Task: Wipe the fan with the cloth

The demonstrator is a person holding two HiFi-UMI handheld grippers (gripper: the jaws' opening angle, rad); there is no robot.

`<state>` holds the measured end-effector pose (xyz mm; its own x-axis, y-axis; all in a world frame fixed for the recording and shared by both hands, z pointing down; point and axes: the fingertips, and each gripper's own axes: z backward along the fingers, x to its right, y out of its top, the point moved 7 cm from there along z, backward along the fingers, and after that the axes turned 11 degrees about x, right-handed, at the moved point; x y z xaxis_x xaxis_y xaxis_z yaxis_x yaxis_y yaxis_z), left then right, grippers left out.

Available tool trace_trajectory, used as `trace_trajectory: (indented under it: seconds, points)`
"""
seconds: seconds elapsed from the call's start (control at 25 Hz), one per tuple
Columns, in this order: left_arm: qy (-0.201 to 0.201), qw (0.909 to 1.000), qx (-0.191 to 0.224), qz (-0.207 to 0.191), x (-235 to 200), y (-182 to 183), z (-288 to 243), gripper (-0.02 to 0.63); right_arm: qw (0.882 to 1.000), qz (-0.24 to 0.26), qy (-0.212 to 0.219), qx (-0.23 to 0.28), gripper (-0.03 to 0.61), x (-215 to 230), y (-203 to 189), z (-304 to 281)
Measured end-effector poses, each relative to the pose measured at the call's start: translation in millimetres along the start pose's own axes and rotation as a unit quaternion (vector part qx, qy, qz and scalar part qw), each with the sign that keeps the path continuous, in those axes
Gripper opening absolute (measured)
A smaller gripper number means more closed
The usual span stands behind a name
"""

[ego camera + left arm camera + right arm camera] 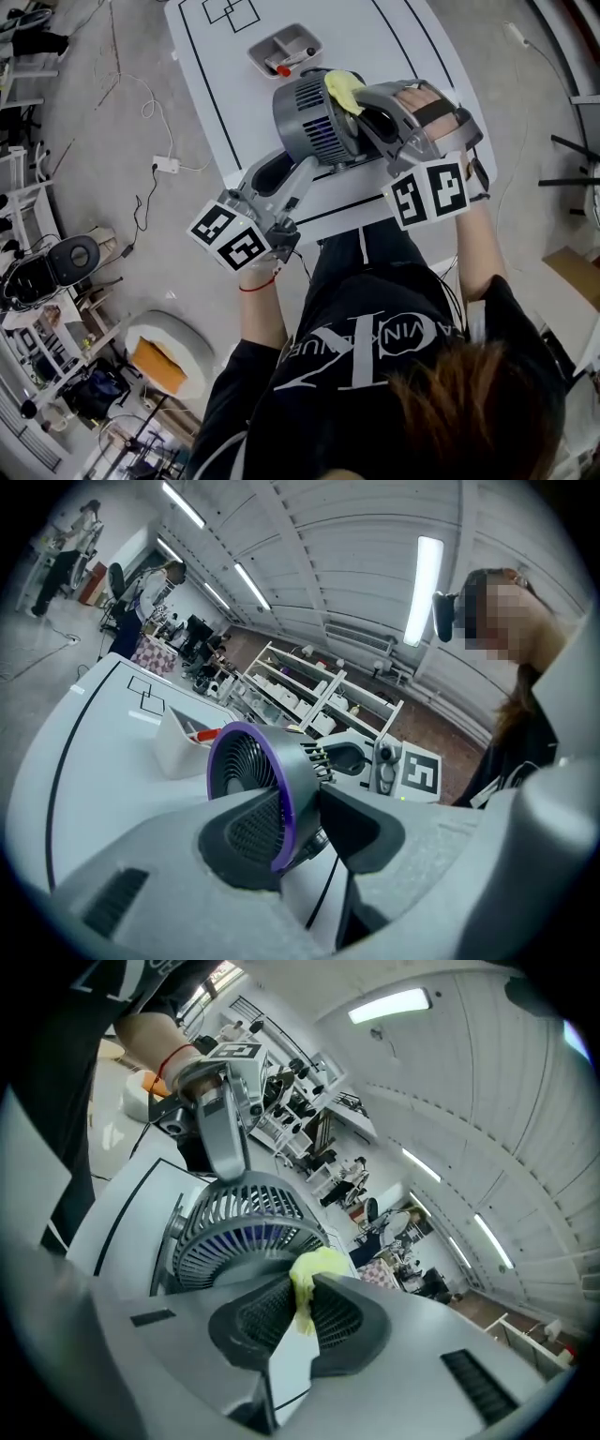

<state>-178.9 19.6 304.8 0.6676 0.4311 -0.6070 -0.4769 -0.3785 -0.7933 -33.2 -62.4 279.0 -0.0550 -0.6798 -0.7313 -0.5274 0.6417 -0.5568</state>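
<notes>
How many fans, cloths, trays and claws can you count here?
fan: 1
yellow cloth: 1
tray: 1
claws: 2, the left claw on the fan and the right claw holding the yellow cloth
Total: 5

Looking steeply down, we see a white table (412, 37) marked with black lines. A grey fan (309, 112), purple showing through its slots, sits near the table's near edge. The left gripper (302, 167) reaches the fan's lower side from the left, with its jaws at the fan's body. The right gripper (364, 111) comes in from the right with a yellow cloth (343, 90) at its tip, touching the fan's upper rim. Just beyond the fan we see a grey tray (298, 34) holding a red-tipped item. A white power strip (166, 165) lies on the floor, left of the table.
</notes>
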Motion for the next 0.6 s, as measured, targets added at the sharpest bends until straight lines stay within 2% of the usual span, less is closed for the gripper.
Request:
trace_trajectory:
  seconds: [0.12,0.4,0.6]
  points:
    - [0.003,1.0000,0.000,-0.001,-2.3,-2.1,0.2,0.141,1.000,-0.012,0.019,0.002,0.035,1.1,-10.1,-8.6]
    - [0.005,0.9999,0.006,0.013,-3.6,-1.7,7.9,0.144,0.996,-0.048,0.067,-0.033,0.035,-10.7,-24.9,-20.7]
    - [0.008,0.9998,0.009,0.015,-6.1,-2.5,9.6,0.144,0.992,-0.073,0.086,-0.048,0.035,-26.0,-31.7,-19.3]
